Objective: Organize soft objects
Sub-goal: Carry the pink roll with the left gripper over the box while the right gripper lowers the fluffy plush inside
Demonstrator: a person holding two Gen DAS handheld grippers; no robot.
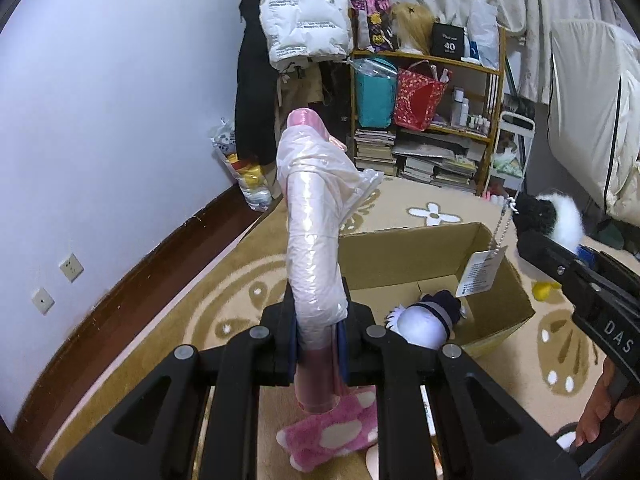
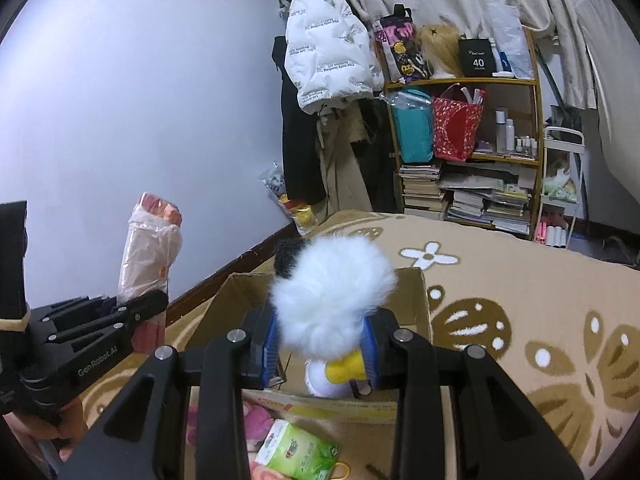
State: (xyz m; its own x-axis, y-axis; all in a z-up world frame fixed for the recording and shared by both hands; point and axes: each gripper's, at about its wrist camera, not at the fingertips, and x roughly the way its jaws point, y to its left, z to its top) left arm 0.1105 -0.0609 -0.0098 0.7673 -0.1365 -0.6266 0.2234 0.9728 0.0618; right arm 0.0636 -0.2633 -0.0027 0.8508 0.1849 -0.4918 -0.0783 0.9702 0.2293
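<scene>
My left gripper (image 1: 318, 332) is shut on a long pink plush wrapped in clear plastic (image 1: 314, 216); it stands upright above the carpet, left of an open cardboard box (image 1: 496, 300). It also shows in the right wrist view (image 2: 150, 248). A white plush with a dark knit hat (image 1: 424, 320) lies inside the box. My right gripper (image 2: 320, 340) is shut on a fluffy white and black plush with a yellow bow (image 2: 332, 292), held over the box (image 2: 420, 300). In the left wrist view that plush (image 1: 554, 212) hangs at the right with a chain and tag.
A pink spotted fluffy item (image 1: 332, 436) lies on the beige patterned carpet (image 2: 520, 300) below my left gripper. A green tissue pack (image 2: 298, 452) lies in front of the box. A cluttered shelf (image 2: 464, 140), hanging coats and a bag of toys (image 1: 244, 168) stand by the wall.
</scene>
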